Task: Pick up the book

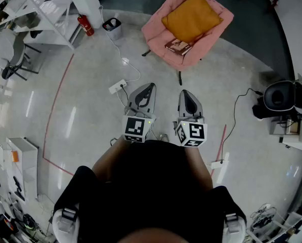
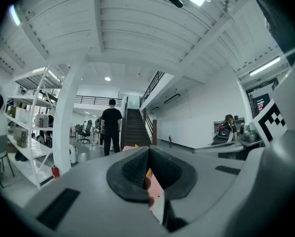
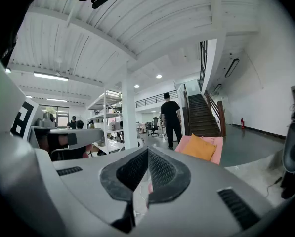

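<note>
The book (image 1: 178, 46), reddish-brown, lies flat on the front of the seat of a pink armchair (image 1: 158, 24), below an orange cushion (image 1: 192, 16). Both grippers are held side by side over the floor, well short of the chair. My left gripper (image 1: 149, 87) (image 2: 148, 150) has its pads together with nothing held. My right gripper (image 1: 185, 93) (image 3: 148, 152) is shut and empty as well. In the right gripper view the armchair (image 3: 219, 151) and cushion (image 3: 199, 147) show just beyond the jaws, and the book is hidden behind them.
A power strip with white cable (image 1: 117, 87) lies on the floor ahead of the left gripper. A fire extinguisher (image 1: 86, 25), a small bin (image 1: 112, 28) and white shelving (image 1: 44, 9) stand at the back left. Dark equipment (image 1: 279, 100) sits to the right. A person (image 3: 171, 120) stands near the stairs.
</note>
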A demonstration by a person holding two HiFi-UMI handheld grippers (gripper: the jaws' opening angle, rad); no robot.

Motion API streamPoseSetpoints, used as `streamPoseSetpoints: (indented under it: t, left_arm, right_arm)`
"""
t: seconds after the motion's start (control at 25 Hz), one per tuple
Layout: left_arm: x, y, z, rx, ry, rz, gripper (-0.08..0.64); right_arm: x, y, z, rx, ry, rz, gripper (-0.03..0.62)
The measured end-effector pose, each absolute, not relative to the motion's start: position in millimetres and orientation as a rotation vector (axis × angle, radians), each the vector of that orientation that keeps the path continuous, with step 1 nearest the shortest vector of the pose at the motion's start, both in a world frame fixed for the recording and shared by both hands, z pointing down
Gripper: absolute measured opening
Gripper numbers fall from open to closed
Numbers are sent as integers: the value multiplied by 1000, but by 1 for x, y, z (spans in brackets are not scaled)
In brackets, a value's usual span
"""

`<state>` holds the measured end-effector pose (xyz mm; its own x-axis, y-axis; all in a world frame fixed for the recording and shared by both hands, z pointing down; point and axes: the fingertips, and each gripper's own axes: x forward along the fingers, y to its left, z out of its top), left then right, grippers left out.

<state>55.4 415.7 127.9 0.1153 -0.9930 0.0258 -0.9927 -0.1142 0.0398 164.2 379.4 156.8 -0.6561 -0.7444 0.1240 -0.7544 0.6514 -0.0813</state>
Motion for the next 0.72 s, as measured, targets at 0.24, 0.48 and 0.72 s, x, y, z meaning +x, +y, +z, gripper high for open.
streamPoseSetpoints:
  t: [0.24, 0.48, 0.72]
  left_arm:
    - [46, 418, 124, 2322, -2059, -30, 6]
    - [34, 425, 128, 2323, -2048, -28, 6]
    - [11, 433, 130, 2325, -2032, -34, 6]
  right_arm:
    - [153, 384, 155, 1272, -2782, 185, 2]
    - [144, 388, 157, 1293, -2760, 188, 2]
    - [127, 395, 155, 1337, -2743, 173, 2]
